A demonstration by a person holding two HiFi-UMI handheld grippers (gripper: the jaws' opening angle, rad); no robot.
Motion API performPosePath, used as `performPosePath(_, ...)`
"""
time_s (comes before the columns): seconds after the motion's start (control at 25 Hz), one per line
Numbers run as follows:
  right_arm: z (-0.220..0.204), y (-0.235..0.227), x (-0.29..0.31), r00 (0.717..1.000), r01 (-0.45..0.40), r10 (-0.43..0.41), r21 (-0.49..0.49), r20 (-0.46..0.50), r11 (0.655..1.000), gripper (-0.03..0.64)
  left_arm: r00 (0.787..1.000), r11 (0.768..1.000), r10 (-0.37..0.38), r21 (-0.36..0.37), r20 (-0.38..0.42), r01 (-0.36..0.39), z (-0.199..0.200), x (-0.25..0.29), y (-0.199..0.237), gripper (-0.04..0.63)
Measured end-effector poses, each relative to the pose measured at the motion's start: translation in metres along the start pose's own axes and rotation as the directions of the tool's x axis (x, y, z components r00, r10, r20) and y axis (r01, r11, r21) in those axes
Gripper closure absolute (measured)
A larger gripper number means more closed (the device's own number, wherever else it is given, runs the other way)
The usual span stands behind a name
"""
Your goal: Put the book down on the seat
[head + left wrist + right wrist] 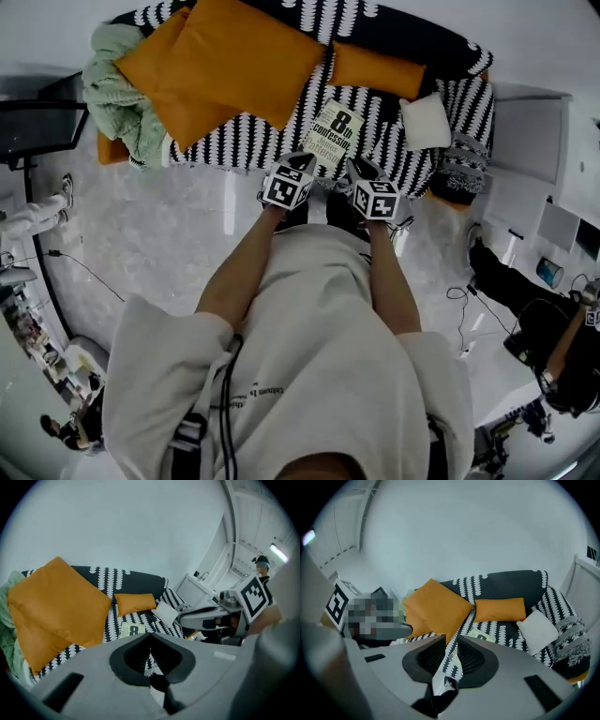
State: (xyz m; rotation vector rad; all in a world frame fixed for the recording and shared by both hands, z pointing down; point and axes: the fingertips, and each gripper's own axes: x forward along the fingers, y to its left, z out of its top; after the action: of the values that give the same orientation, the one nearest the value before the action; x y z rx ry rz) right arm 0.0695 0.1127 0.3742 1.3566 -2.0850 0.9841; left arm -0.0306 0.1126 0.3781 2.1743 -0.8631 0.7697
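Note:
The book (335, 134) lies flat, cover up with a big "8" on it, on the black-and-white patterned sofa seat (412, 159), near its front edge. It also shows in the left gripper view as the book (132, 630) and in the right gripper view as the book (482, 635). My left gripper (302, 159) hangs just in front of the book's near left corner, jaws tip to tip and empty (150, 637). At the book's near right corner, my right gripper (361, 169) stands apart from it, its jaws (451, 641) parted with nothing between them.
Two large orange cushions (234, 66) fill the seat's left half, a small orange one (375, 70) leans at the back. A white pillow (425, 122) and a grey patterned throw (459, 169) lie to the right, a green blanket (117, 84) far left. Cables cross the marble floor (169, 234).

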Motion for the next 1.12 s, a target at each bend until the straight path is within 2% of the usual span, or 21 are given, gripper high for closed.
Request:
performPosePath(0.2, 0.007, 0.003, -0.003, 1.0, 0.016, -0.016, -0.011, 0.008, 1.0, 0.576, 1.0, 0.999, -0.016, 0.035, 0.02, 0.015, 0.019, -0.003, -0.006, 0.588)
performPosePath(0.44, -0.001, 0.007, -0.006, 0.999, 0.029, -0.032, -0.081, -0.036, 0.996, 0.607, 0.999, 0.998, -0.037, 0.057, -0.01, 0.038, 0.013, 0.001, -0.013, 0.588)
performPosePath(0.6, -0.009, -0.001, -0.01, 0.995, 0.068, -0.077, -0.12, -0.069, 0.99, 0.611, 0.999, 0.998, -0.038, 0.051, -0.025, 0.039, 0.013, 0.005, -0.016, 0.588)
performPosePath(0.76, -0.011, -0.009, -0.013, 0.991, 0.096, -0.105, -0.118, -0.079, 0.988, 0.611, 0.998, 0.997, -0.047, 0.055, -0.037, 0.049, 0.009, 0.008, -0.02, 0.588)
performPosePath(1.04, -0.017, -0.012, -0.013, 0.99, 0.088, -0.1, -0.12, -0.102, 0.989, 0.611, 0.998, 0.998, -0.038, 0.051, -0.042, 0.041, 0.006, 0.009, -0.018, 0.588)
performPosePath(1.12, -0.016, -0.012, -0.012, 0.99, 0.083, -0.095, -0.115, -0.101, 0.99, 0.611, 0.998, 0.997, -0.034, 0.069, -0.055, 0.038, 0.004, 0.009, -0.018, 0.588)
